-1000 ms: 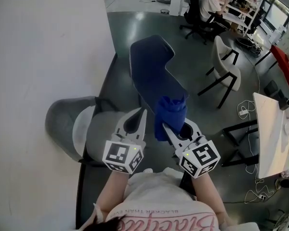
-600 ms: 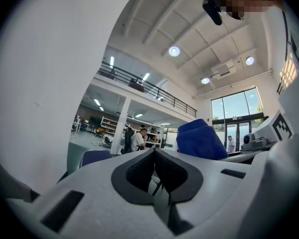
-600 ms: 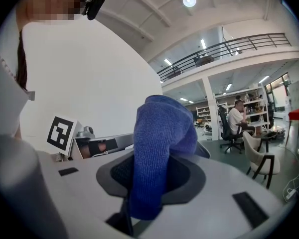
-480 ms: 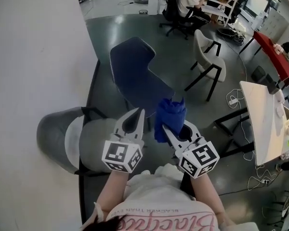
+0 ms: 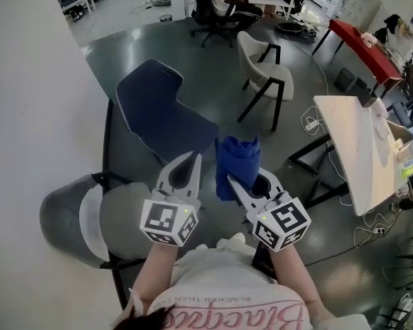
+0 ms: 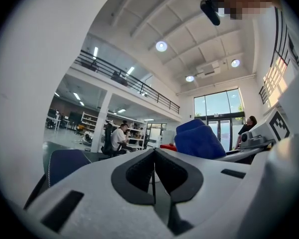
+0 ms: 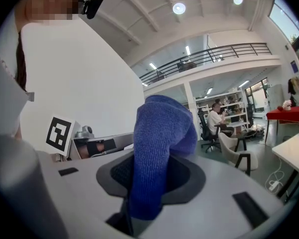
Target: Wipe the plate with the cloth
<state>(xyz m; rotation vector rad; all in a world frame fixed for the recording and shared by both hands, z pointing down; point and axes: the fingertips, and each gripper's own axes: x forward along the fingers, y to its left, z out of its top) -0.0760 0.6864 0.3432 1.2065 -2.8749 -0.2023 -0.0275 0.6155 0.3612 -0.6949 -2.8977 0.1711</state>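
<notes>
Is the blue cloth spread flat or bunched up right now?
Bunched up: the blue cloth stands as a crumpled wad pinched in the right tongs, nothing laid flat.

The only readable print is on the person's shirt (image 5: 227, 298), just behind the left tongs (image 5: 191, 158) and right tongs (image 5: 228, 181). Small capitals, seen upside down, read "BLACKER THAN EVE". Large pink script beside them begins "Black"; its ending is unclear.

Left gripper (image 5: 192, 157) closed, right gripper (image 5: 229, 181) on cloth (image 5: 238, 159)

Cloth (image 5: 237, 163) right of left gripper (image 5: 193, 157)
</notes>
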